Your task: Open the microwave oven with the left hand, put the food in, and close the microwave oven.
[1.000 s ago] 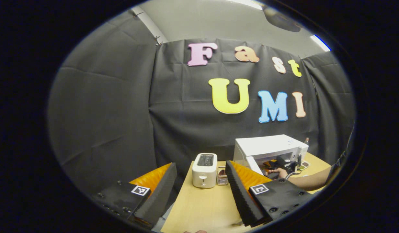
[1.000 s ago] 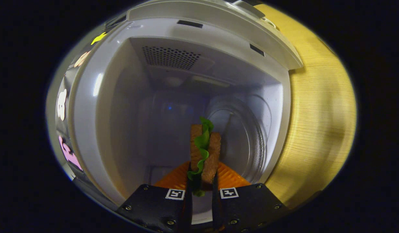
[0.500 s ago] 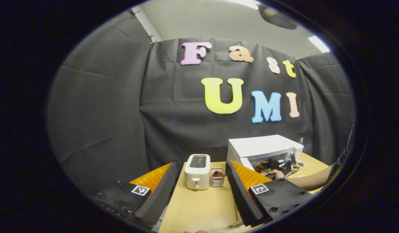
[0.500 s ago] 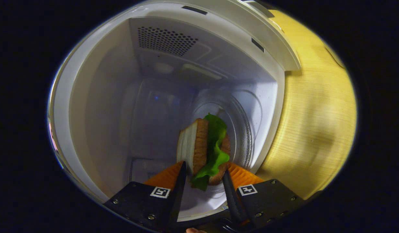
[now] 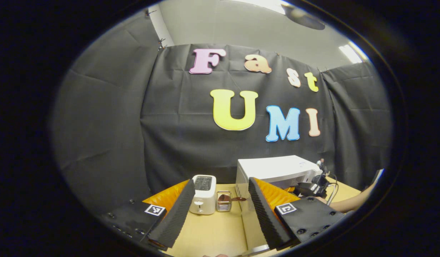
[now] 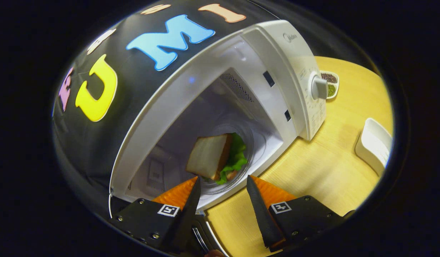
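The sandwich (image 6: 214, 157) is now lying flat on the glass turntable inside the microwave oven (image 6: 263, 82), white bread face up with lettuce spilling from its far edge. Half a second ago it was standing between the right gripper's fingers deep in the cavity; a second ago those fingers were pinching it upright. So the food is delivered, and what is left of the task, by my judgement, is swinging the door shut.

The right gripper (image 6: 221, 187) is backing out of the microwave oven: its fingers are standing wide apart and holding nothing, tips just in front of the cavity's lower lip, the sandwich well clear beyond them. From here the whole front of the microwave oven is showing, including the control dial to the right of the opening. To the right of the microwave oven on the table (image 6: 323, 167) are sitting a small dish of dark and green bits (image 6: 329, 85) and a white tray (image 6: 375, 144).

In the left gripper view, the left gripper (image 5: 220, 200) is hanging spread wide and empty, well in front of the microwave oven and to its left, and it is drifting so that the microwave oven sits nearer the view's middle than before. Left of the microwave oven are standing a white toaster (image 5: 203, 193) and a small metal rack (image 5: 224, 204). The forearm (image 5: 352, 202) carrying the right gripper is reaching in from the right of the microwave oven.
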A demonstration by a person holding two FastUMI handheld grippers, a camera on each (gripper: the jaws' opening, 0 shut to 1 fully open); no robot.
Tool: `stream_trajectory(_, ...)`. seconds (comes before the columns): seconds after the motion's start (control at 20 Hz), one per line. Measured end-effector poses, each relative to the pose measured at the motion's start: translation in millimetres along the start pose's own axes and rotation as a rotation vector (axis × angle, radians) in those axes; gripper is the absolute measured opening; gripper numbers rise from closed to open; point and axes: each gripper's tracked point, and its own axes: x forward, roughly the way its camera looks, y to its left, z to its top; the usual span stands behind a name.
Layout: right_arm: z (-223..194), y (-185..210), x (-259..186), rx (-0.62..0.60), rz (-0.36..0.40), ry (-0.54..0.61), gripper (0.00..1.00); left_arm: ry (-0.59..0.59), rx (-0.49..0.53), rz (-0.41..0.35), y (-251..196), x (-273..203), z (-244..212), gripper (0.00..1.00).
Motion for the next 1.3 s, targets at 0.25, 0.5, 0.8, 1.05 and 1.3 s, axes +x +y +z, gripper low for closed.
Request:
stream_trajectory(0.25,43,-9,-78,-0.291,0.006,-0.119,0.78,-0.012,0.003,-0.039,-31,11,4,0.97)
stream_trajectory(0.5,111,4,-165,-0.494,0.056,-0.33,0.77,-0.033,-0.019,-0.097,-79,17,14,0.98)
stream_trajectory(0.8,172,20,-269,-0.596,0.125,-0.535,0.77,-0.056,-0.041,-0.145,-132,19,26,0.97)
stream_trajectory(1.05,201,14,-324,-0.637,0.14,-0.62,0.77,-0.085,-0.032,-0.154,-163,16,37,0.97)
stream_trajectory(1.3,210,14,-340,-0.662,0.142,-0.659,0.99,-0.104,-0.045,-0.137,-164,11,43,0.97)
